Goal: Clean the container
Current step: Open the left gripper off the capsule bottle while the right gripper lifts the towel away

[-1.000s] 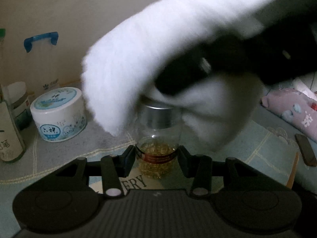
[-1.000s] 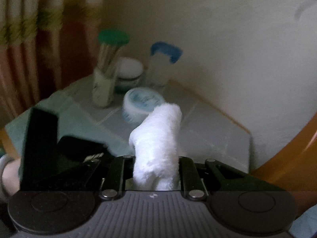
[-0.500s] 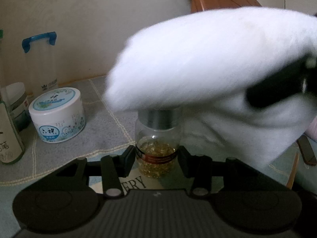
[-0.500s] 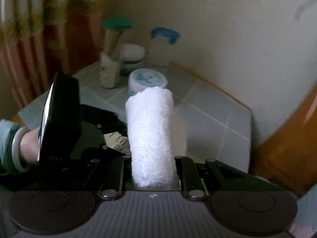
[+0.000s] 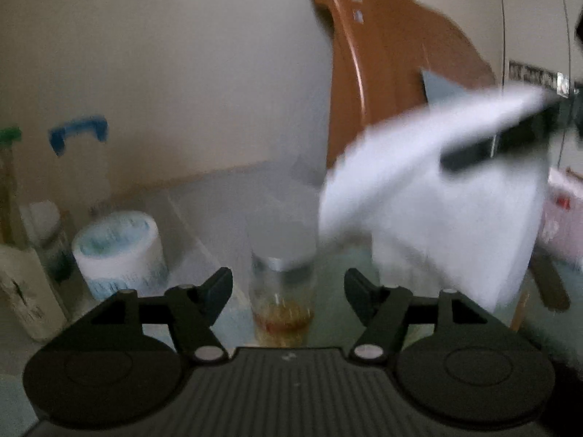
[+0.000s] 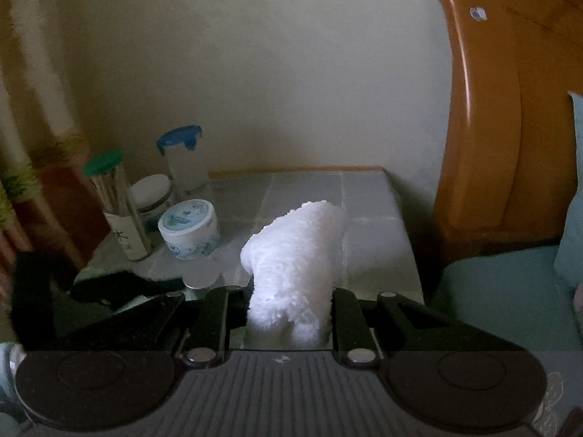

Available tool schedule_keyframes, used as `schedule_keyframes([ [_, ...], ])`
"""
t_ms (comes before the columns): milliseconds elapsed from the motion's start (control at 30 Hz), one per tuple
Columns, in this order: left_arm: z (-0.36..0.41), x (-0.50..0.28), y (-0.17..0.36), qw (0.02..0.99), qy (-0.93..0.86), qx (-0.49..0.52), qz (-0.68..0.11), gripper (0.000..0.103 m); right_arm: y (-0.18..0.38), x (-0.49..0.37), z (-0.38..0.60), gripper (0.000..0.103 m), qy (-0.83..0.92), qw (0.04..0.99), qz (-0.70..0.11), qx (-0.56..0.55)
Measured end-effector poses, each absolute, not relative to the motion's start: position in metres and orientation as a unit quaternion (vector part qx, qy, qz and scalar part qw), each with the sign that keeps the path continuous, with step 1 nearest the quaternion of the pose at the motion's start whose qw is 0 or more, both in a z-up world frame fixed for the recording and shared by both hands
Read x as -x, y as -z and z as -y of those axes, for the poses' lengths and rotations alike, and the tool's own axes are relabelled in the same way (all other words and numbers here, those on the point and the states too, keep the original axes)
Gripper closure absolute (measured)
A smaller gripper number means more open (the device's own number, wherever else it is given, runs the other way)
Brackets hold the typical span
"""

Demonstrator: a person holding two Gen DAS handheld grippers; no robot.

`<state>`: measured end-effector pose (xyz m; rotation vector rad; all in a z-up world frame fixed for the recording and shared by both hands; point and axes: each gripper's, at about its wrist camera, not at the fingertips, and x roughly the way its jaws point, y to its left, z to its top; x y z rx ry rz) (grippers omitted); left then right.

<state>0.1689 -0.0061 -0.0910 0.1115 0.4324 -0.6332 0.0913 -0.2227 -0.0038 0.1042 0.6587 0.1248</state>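
On the tiled table (image 6: 368, 218), left tool (image 5: 288, 287) opening around jar (image 5: 281, 291), right tool (image 6: 289, 313) clamping white cloth (image 6: 295, 255), tub (image 6: 187, 229) beside.

Fluffy white terry cloth (image 6: 295, 273), clear glass jar (image 5: 282, 298) with matt silver metal lid (image 5: 278, 264), glossy orange-brown wooden headboard (image 6: 484, 127), matt black plastic gripper fingers (image 5: 218, 289), smooth glossy tabletop (image 6: 368, 218).

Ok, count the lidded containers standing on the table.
5: green-capped tube, white-lidded jar, blue-lidded jar and round tub at the back left; silver-capped jar between the opening left gripper fingers. Others may be hidden.
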Motion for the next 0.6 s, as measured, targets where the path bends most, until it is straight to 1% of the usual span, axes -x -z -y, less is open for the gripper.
schedule_keyframes([
  [33,0.004,-0.170,0.084,0.928,0.307,-0.050,-0.205,0.029,0.008,-0.092,0.224,0.083,-0.061,0.942,-0.325,-0.056],
  [67,0.004,-0.173,0.078,0.930,0.300,-0.050,-0.205,0.028,0.011,-0.091,0.226,0.083,-0.062,0.941,-0.326,-0.061],
  [167,0.004,-0.191,0.066,0.936,0.273,-0.046,-0.218,0.028,0.021,-0.090,0.229,0.083,-0.067,0.937,-0.332,-0.082],
  [300,0.007,-0.208,0.064,0.935,0.254,-0.047,-0.243,0.028,0.030,-0.089,0.233,0.083,-0.074,0.935,-0.332,-0.105],
  [400,0.010,-0.212,0.068,0.930,0.253,-0.060,-0.259,0.028,0.032,-0.088,0.237,0.083,-0.079,0.934,-0.329,-0.120],
  [600,0.011,-0.209,0.068,0.928,0.253,-0.058,-0.268,0.028,0.038,-0.091,0.241,0.083,-0.088,0.935,-0.314,-0.136],
])
